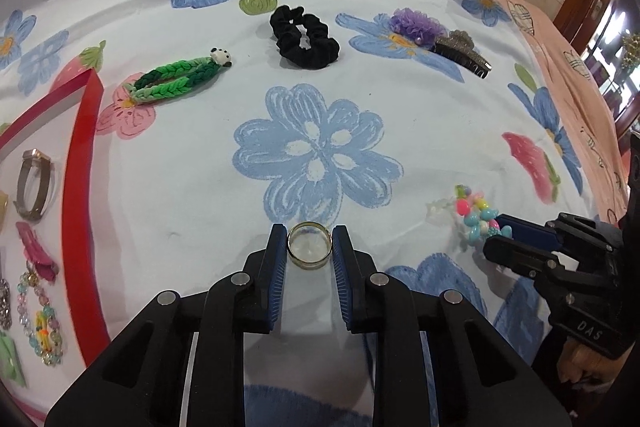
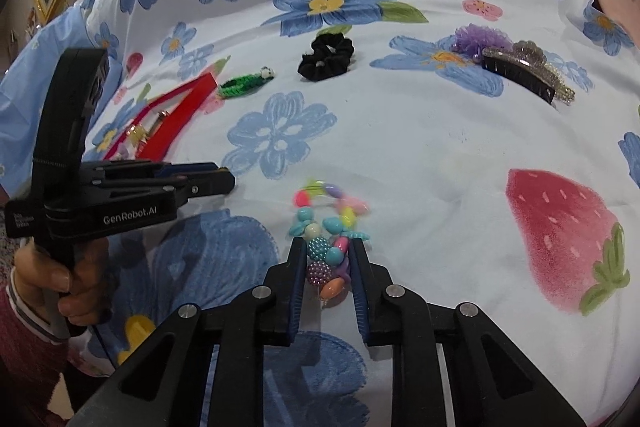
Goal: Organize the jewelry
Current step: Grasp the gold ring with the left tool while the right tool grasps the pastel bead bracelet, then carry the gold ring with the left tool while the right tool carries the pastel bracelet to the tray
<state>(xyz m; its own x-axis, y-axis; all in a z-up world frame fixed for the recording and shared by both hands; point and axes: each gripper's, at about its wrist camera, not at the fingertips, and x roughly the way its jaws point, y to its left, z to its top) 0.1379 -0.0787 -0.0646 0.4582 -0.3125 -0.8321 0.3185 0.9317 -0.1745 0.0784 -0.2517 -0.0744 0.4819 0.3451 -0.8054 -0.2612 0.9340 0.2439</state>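
A gold ring [image 1: 310,245] lies on the flowered sheet, and my left gripper [image 1: 309,233] is shut on it, one blue pad against each side. That left gripper [image 2: 226,181] also shows from the side in the right wrist view, held by a hand. A bracelet of colourful beads [image 2: 326,227] lies bunched on the sheet; my right gripper [image 2: 326,245] is shut on its near end. In the left wrist view the bead bracelet [image 1: 478,215] sits at the tips of the right gripper [image 1: 498,237]. A red-rimmed tray [image 1: 80,187] at the left holds several pieces.
On the sheet farther off lie a green braided clip [image 1: 176,77], a black scrunchie [image 1: 304,39], a purple flower clip [image 1: 416,25] and a glittery claw clip [image 1: 464,53]. The tray holds a grey bangle [image 1: 34,183], a pink clip [image 1: 36,251] and a bead bracelet [image 1: 40,323].
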